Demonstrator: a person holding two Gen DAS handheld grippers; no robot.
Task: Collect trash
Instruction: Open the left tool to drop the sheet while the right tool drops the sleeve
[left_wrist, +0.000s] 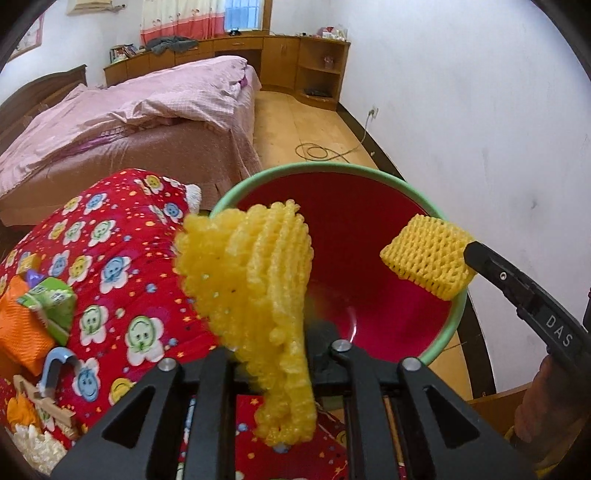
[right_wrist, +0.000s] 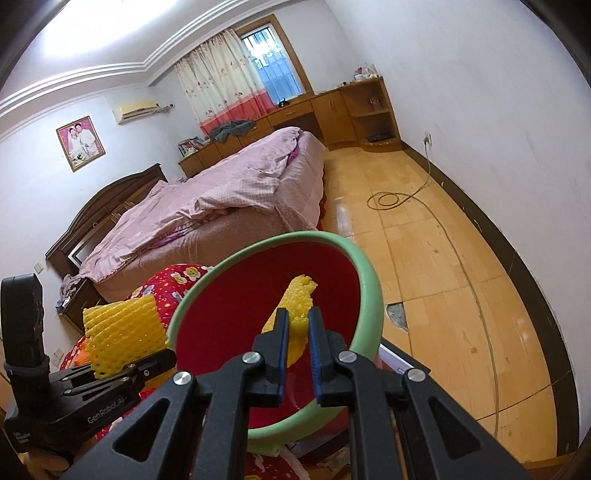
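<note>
A basin with a red inside and a green rim (left_wrist: 332, 168) (right_wrist: 369, 266) lies tilted in front of both grippers. My left gripper (left_wrist: 273, 332) (right_wrist: 162, 360) is shut on a yellow foam net (left_wrist: 251, 280) (right_wrist: 122, 332), which hides its fingertips in the left wrist view. In the right wrist view that net stands up from the fingers just outside the basin's left rim. My right gripper (right_wrist: 298, 325) (left_wrist: 469, 254) is shut on a second yellow foam net (right_wrist: 301, 295) (left_wrist: 428, 258), pinched between its blue pads (right_wrist: 283, 332) over the basin's red inside.
A red cartoon-print quilt (left_wrist: 110, 258) lies left of the basin. On it are an orange foam net (left_wrist: 22, 332), a green carton (left_wrist: 51, 302) and white foam (left_wrist: 37, 446). A pink bed (left_wrist: 129, 110) stands behind. A cable (left_wrist: 321, 151) lies on the wooden floor by the wall.
</note>
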